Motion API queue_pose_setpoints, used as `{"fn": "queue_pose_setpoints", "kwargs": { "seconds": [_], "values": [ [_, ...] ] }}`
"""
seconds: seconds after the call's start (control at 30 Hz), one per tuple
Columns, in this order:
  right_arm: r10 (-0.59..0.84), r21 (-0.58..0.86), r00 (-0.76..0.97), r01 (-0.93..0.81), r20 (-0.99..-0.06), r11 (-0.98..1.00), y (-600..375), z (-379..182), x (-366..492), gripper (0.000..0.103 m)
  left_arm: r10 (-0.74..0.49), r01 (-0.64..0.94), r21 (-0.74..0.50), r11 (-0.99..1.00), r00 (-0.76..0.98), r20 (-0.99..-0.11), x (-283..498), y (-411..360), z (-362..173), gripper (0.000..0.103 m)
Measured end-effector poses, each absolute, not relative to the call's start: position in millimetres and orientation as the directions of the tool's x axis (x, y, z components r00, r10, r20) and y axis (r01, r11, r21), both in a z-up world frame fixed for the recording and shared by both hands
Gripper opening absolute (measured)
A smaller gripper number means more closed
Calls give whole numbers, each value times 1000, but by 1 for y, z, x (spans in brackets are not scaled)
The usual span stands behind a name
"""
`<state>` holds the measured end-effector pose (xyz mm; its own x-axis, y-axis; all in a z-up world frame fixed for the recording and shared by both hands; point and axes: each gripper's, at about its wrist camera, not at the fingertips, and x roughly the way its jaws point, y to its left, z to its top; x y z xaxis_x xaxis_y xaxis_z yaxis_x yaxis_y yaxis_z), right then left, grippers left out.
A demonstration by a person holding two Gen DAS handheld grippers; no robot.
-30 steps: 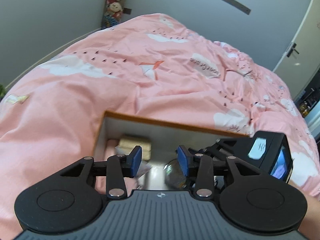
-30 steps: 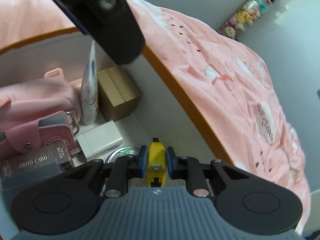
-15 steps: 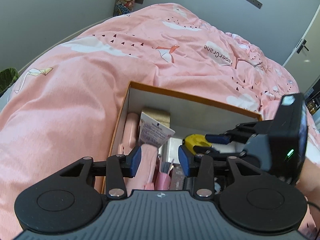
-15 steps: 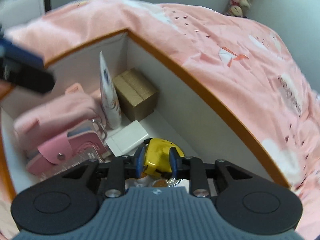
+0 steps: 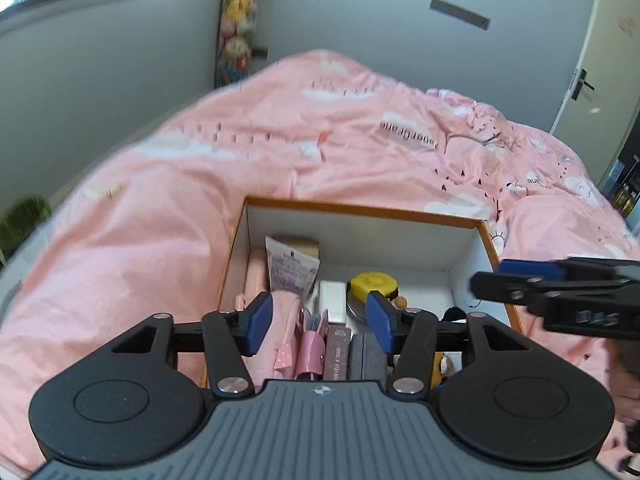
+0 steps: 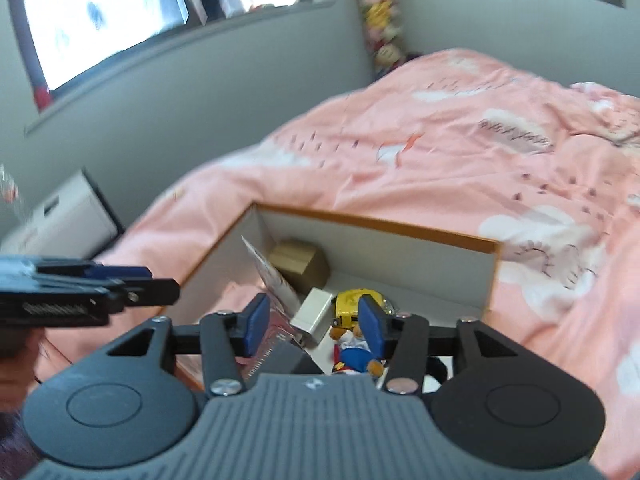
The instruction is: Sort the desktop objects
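An orange-rimmed white box (image 5: 360, 213) sits on the pink bed and shows in the right wrist view too (image 6: 376, 225). In it lie a yellow tape measure (image 5: 373, 282) (image 6: 349, 302), a white block (image 5: 332, 300), a tube (image 5: 290, 268), a brown carton (image 6: 300, 262), pink pouches (image 5: 282, 334) and a small toy figure (image 6: 354, 354). My left gripper (image 5: 318, 322) is open and empty above the box's near end. My right gripper (image 6: 312, 324) is open and empty above the box; it appears at the right in the left wrist view (image 5: 496, 276).
The pink quilt (image 5: 320, 148) surrounds the box. Grey walls, a window (image 6: 120, 12), a column of plush toys (image 5: 236, 28) and a door (image 5: 600, 60) stand behind. A white appliance (image 6: 60, 216) stands left of the bed.
My right gripper has opened and let go of the yellow tape measure, which now lies in the box. Both grippers have pulled up and back from the box.
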<state>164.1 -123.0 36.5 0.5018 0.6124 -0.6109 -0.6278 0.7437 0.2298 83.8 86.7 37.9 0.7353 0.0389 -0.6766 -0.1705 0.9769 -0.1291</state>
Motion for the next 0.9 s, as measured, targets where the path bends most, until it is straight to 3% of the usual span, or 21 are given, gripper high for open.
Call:
{"fn": "queue_pose_setpoints", "kwargs": {
  "seconds": [0.13, 0.23, 0.5, 0.9],
  "values": [
    [556, 210, 609, -546, -566, 811, -139, 41, 130, 61, 92, -152, -42, 988, 769, -633, 71, 61, 36, 77],
    [518, 208, 646, -496, -561, 843, -145, 35, 114, 68, 114, -143, 3, 990, 774, -622, 66, 47, 27, 81],
    [413, 105, 689, -443, -595, 890, -133, 5, 92, 72, 167, -204, 22, 979, 731, -662, 64, 40, -5, 83],
    [365, 98, 660, -405, -657, 909, -127, -26, 96, 77, 173, -218, 21, 976, 705, -688, 65, 40, -31, 83]
  ]
}}
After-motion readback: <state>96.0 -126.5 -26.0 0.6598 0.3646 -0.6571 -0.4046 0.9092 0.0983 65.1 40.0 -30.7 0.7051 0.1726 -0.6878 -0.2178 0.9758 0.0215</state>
